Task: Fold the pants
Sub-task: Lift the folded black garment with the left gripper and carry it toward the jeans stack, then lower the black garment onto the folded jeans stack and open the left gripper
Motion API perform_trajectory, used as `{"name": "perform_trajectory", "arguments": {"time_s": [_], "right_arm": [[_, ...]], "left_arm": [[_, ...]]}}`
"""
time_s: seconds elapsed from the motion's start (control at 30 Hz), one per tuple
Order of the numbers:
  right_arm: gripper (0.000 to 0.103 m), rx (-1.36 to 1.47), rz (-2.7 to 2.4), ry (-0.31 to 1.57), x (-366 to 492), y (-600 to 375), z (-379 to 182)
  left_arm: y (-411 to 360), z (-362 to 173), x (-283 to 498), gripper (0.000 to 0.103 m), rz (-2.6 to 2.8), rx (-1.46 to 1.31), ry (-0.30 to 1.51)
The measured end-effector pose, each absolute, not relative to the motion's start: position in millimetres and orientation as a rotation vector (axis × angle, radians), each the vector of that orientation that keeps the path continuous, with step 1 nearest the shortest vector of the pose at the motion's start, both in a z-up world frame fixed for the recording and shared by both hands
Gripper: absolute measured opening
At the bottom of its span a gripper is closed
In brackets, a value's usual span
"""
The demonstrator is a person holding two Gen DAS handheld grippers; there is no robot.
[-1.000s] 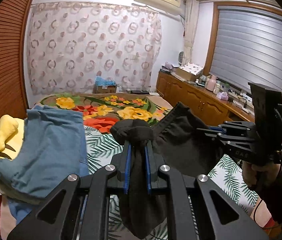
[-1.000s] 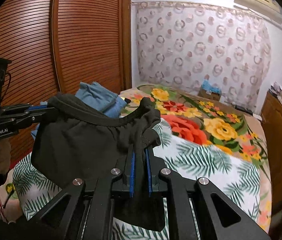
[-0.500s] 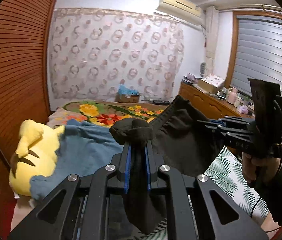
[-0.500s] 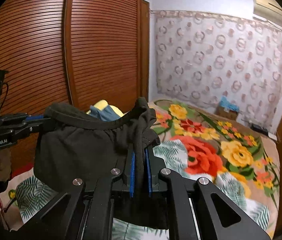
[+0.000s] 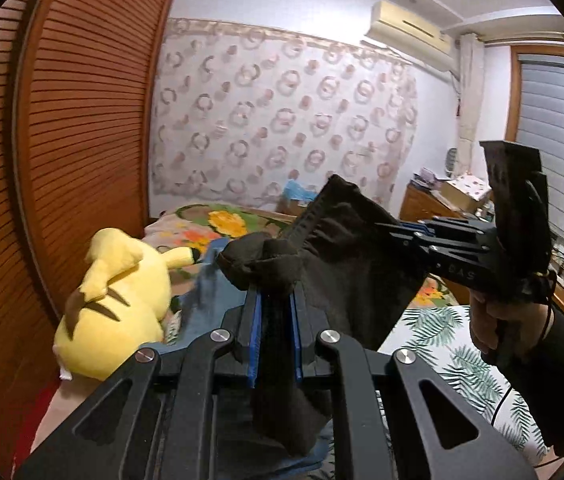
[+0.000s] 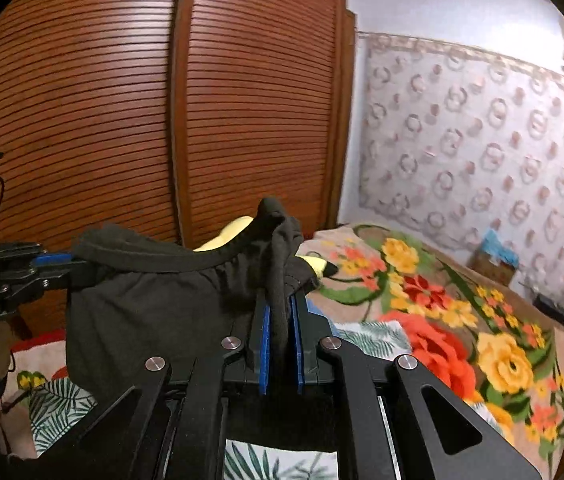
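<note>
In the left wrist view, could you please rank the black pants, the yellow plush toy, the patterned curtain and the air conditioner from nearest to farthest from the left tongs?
1. Black pants: clamped in the left tongs.
2. Yellow plush toy: just left, lying on the bed.
3. Patterned curtain: far wall, beyond the bed.
4. Air conditioner: high on the right, about as far as the curtain; too close to call.

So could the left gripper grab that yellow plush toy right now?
Probably not as things stand. The left gripper has its jaws clamped on the black pants, which the right gripper also holds, so it is occupied. The yellow plush toy lies close by, unobstructed, on the bed.
</note>
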State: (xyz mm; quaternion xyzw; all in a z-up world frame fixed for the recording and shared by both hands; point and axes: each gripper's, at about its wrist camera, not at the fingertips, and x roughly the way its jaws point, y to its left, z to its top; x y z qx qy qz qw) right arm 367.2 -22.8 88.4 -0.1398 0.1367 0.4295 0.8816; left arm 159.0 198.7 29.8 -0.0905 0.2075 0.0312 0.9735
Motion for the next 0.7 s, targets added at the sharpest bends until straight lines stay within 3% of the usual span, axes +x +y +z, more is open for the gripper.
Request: {"name": "perform_trajectory", "arguments": {"time_s": [0.7], "right_arm": [[0.009,-0.449,0.972,0.349,423.0,33.0,75.8]], "left_arm": [[219.4,-2.7,153.2,0.014,0.177,-0.276,0.486]]}}
